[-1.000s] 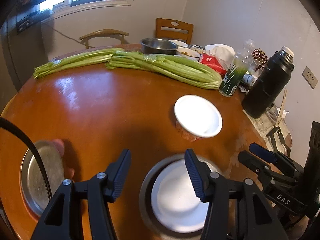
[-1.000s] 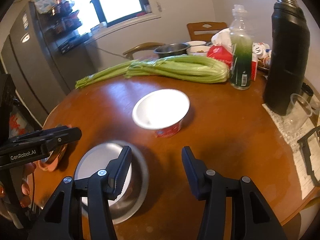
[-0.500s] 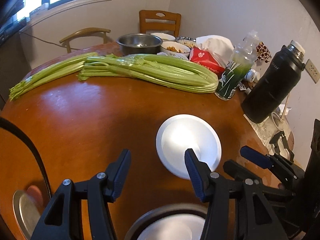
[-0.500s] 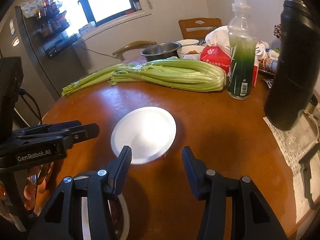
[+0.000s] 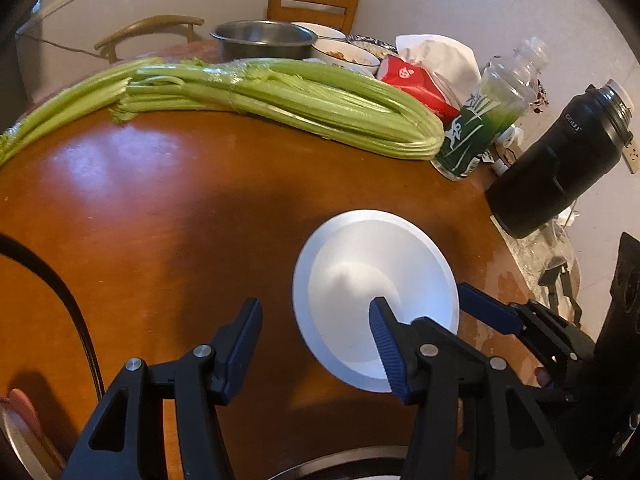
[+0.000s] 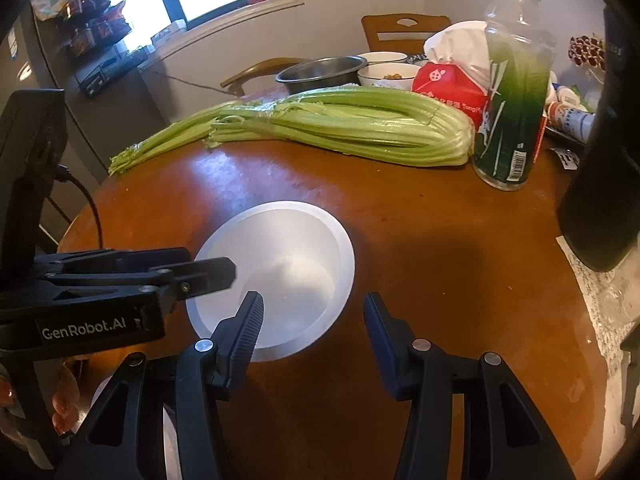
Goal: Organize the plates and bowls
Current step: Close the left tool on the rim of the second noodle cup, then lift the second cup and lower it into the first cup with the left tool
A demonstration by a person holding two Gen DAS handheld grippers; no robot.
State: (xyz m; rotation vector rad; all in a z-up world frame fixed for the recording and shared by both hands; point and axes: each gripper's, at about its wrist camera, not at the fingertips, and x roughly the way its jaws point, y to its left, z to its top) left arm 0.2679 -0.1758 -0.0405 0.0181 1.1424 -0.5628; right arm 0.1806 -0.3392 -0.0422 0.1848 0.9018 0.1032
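Observation:
A white bowl stands on the round brown table; it also shows in the right wrist view. My left gripper is open, its right finger over the bowl's near rim, its left finger beside the bowl. My right gripper is open, its left finger over the bowl's near rim, the right finger outside it. The left gripper also shows in the right wrist view, reaching over the bowl's left rim. A steel plate rim lies at the bottom edge, below the left gripper.
Long celery stalks lie across the far table. Behind them stand a steel bowl, white bowls and a red pack. A green bottle and a black flask stand at the right. Another steel plate lies bottom left.
Both grippers have moved forward toward the white bowl, which now sits between and under their fingers. The steel plate with the white dish has slid nearly out of view below.

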